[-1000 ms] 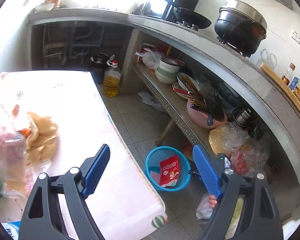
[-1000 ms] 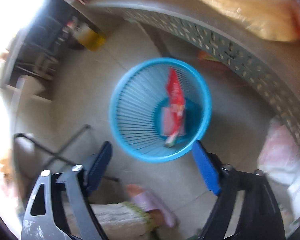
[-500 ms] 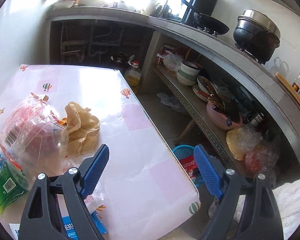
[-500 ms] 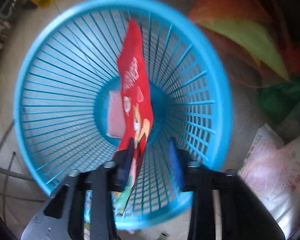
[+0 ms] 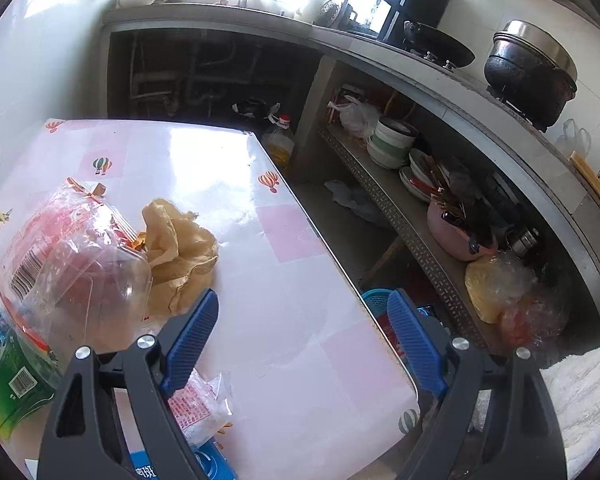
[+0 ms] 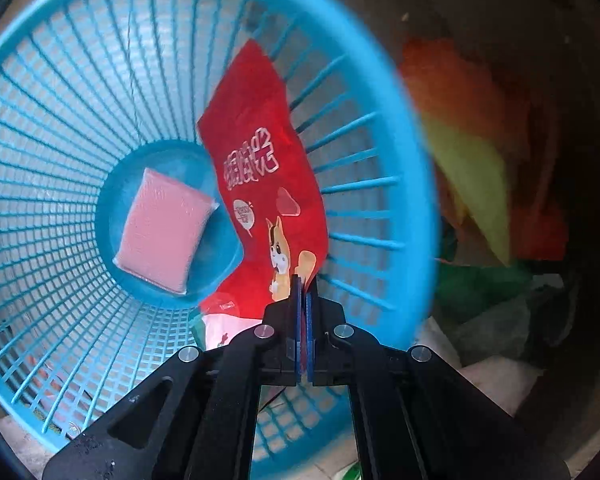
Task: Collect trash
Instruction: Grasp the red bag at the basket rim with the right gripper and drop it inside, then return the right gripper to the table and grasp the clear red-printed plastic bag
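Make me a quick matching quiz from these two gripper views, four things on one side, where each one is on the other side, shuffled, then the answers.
Things:
1. red snack bag
2. pink sponge
3. crumpled brown paper
4. black pot

Places:
A. on the stove
B. flat on the bottom of the blue basket
C. on the pink table
D. pinched in the right gripper

Pairs: 1-D, 2-B, 3-C, 4-A

Bare tabletop [image 5: 300, 280] ahead, crumpled paper [image 5: 180, 252] and clear container [image 5: 80, 280] crowding left
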A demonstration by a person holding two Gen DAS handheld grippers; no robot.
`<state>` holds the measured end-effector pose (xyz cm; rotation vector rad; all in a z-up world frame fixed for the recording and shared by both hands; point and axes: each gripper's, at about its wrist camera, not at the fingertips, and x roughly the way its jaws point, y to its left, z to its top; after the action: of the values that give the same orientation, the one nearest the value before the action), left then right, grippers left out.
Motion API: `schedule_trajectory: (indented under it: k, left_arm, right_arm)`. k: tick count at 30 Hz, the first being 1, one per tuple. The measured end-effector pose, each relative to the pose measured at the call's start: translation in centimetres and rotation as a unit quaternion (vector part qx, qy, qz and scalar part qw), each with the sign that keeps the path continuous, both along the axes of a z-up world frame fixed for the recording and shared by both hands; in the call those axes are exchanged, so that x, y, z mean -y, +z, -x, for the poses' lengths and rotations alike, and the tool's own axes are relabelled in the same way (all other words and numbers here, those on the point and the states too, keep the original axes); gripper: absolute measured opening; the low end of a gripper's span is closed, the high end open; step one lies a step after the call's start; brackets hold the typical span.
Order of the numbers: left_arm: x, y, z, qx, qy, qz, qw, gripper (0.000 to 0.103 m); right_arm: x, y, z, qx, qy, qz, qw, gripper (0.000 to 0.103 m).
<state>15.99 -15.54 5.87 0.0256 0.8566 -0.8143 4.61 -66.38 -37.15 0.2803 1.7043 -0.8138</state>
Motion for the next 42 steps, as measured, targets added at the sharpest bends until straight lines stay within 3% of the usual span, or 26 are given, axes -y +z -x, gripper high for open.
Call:
schedule_trajectory:
  k: [7,11,13,16,17,18,27,31,39,42]
  left_arm:
    - [-0.6,0.1,-0.1,0.004,0.011,-0.014,0.9998,0.084]
    - [-1.0,0.1,-0.1,0.0,0.019,-0.014,0.9997,0.084]
    - [-1.1,0.1,0.0,-0.001,0.022,-0.014,0.9997,0.085]
    - [-1.4,0.2,0.1,-0.004,0.027,-0.01,0.9996,0.087]
    - [-1.5,0.3,0.1,-0.005,0.03,-0.009,0.9995,0.087]
    - [-1.6,0.4,0.2,-0.006,0.031,-0.007,0.9995,0.087]
    - [-3.3,1.5,2.0,0.003,0.038,0.012,0.9992,0.088]
    - [-4.3,1.7,2.7,0.008,0.042,0.018,0.9989,0.088]
    - [-5.6,1.5,4.0,0.007,0.044,0.02,0.9988,0.088]
    - [-5.9,1.6,4.4,0.005,0.048,0.02,0.9986,0.088]
  right_arm:
    - [-0.8,-3.4,-1.0,-0.014,-0.009,-0.027,0.999,0.001]
    - [-0.1,-3.6,-0.6,-0.002,-0.03,-0.042,0.999,0.003]
    - [0.6,-2.6,-0.3,0.02,-0.039,-0.049,0.998,0.01]
    - [1.1,0.1,0.3,0.059,-0.04,-0.057,0.996,0.038]
    - [1.0,1.0,0.5,0.069,-0.036,-0.054,0.996,0.057]
    - [0.8,2.2,0.6,0.079,-0.029,-0.044,0.996,0.068]
    - [-0.7,12.3,3.1,0.196,-0.035,-0.017,0.98,0.071]
    - [-3.3,18.2,5.0,0.266,-0.034,0.002,0.963,0.073]
    - [-11.5,30.5,8.0,0.373,0.028,0.041,0.927,0.095]
    - [-14.7,33.9,8.2,0.403,0.051,0.063,0.912,0.095]
